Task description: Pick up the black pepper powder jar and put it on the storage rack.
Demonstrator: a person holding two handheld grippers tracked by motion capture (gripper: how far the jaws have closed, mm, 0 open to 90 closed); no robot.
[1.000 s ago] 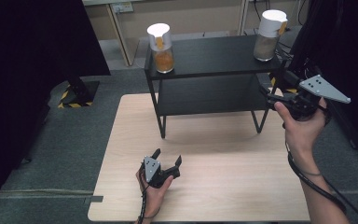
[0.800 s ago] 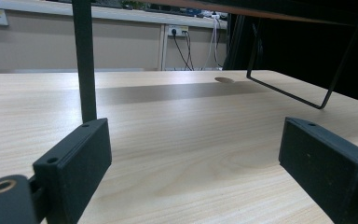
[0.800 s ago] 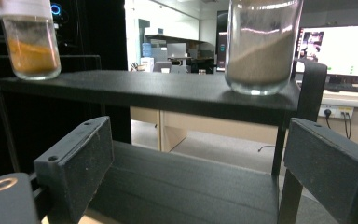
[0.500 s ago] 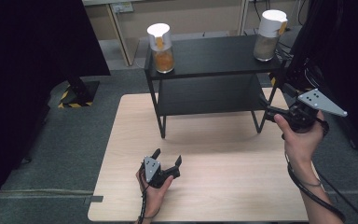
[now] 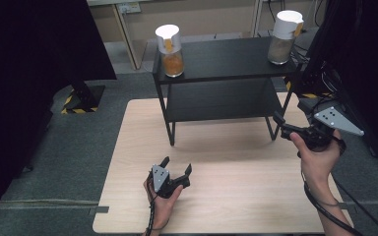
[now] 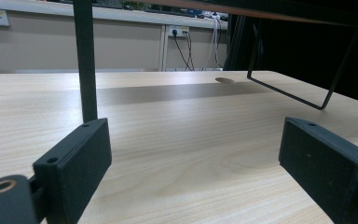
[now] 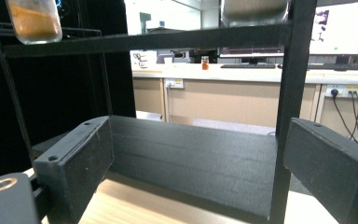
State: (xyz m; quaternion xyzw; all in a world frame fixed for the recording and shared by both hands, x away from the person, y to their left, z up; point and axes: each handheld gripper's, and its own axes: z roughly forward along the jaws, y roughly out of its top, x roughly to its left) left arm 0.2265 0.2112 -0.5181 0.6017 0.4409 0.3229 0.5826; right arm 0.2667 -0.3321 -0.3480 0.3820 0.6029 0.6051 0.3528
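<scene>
1. The right jar [image 5: 284, 37] stood on the shelf's [image 5: 226, 59] top board at its right end, its contents pale and hard to make out; in the right gripper view its top was cut off by the frame edge.
2. The left jar [image 5: 170, 50], holding orange powder, stood at the top board's left end, well apart from the other.
3. Counted: two jars, each white-lidded; one black two-tier shelf; two grippers; one tabletop [image 5: 236, 162].
4. The left gripper [image 5: 176, 169] lay in a hand low on the tabletop, jaws wide apart with nothing between them.
5. The right gripper [image 5: 279, 124] hung beside the shelf's right front leg, below the right jar, jaws likewise wide and holding nothing.
6. Against a second earlier, the right gripper had come down from near the top board to about the lower board's level; the left had stayed put, and both jars stood as before.
</scene>
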